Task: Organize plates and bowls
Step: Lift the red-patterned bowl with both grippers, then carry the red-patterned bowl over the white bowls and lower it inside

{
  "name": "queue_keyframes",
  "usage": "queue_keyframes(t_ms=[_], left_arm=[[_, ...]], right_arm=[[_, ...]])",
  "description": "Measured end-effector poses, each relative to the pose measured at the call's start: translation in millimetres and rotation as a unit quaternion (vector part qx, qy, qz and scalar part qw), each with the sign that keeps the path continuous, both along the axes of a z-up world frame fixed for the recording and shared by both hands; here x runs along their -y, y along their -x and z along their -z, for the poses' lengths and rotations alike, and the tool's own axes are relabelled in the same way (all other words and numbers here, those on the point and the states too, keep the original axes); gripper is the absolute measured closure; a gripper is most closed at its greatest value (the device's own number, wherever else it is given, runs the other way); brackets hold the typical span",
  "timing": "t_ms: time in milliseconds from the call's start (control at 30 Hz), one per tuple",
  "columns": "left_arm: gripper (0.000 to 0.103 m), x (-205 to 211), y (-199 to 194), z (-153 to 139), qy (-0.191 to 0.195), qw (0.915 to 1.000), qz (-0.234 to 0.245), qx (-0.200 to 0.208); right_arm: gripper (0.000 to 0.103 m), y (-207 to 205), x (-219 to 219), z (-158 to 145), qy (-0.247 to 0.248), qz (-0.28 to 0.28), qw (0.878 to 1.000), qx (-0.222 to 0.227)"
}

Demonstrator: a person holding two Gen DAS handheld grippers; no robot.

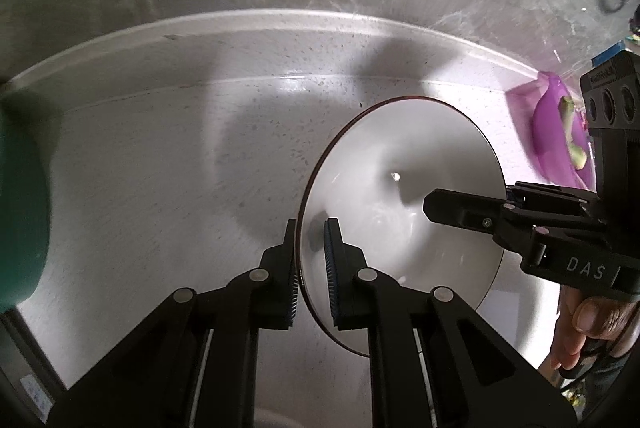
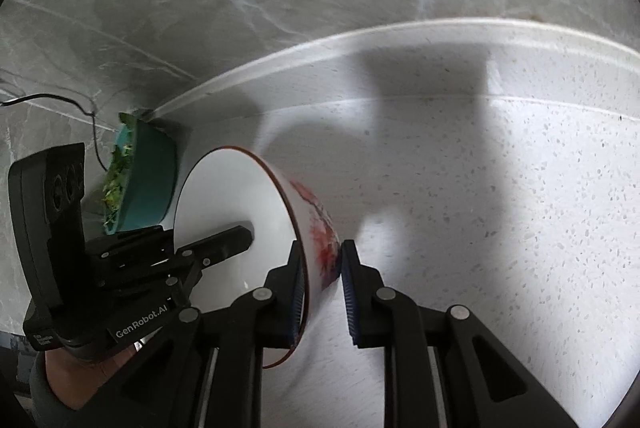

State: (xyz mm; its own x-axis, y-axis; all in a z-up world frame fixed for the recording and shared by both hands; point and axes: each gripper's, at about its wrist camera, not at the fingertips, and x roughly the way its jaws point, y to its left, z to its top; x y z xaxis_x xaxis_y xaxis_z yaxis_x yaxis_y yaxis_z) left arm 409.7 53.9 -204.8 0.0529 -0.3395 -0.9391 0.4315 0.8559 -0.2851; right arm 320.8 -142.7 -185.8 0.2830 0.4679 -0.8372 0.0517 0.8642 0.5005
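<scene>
White speckled desk [image 2: 500,207], glossy, dark flecks throughout. Raised pale lip along far edge, meeting grey marbled wall. Broad shadows across surface. Teal bowl [image 2: 150,179] resting on desk near far corner against lip, green leafy scraps inside; in left wrist view only blurred teal mass at left edge [image 1: 22,207]. Purple dish [image 1: 556,131] on desk by far edge at opposite side, greenish pieces in it. Thin black cable trailing beyond desk behind teal bowl.
</scene>
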Motion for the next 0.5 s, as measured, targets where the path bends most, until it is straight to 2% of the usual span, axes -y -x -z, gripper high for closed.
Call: queue_keyframes(t_ms=[300,500], left_arm=[[0.093,-48,34,-46,0.004,0.9989,-0.04,0.026],[0.093,-87,72,-71,0.005,0.9967,-0.071,0.038]], right_arm=[[0.083,12,-41,-33,-0.008,-0.044,0.999,0.026],[0.083,30,-80,-52,-0.009,-0.086,0.996,0.037]])
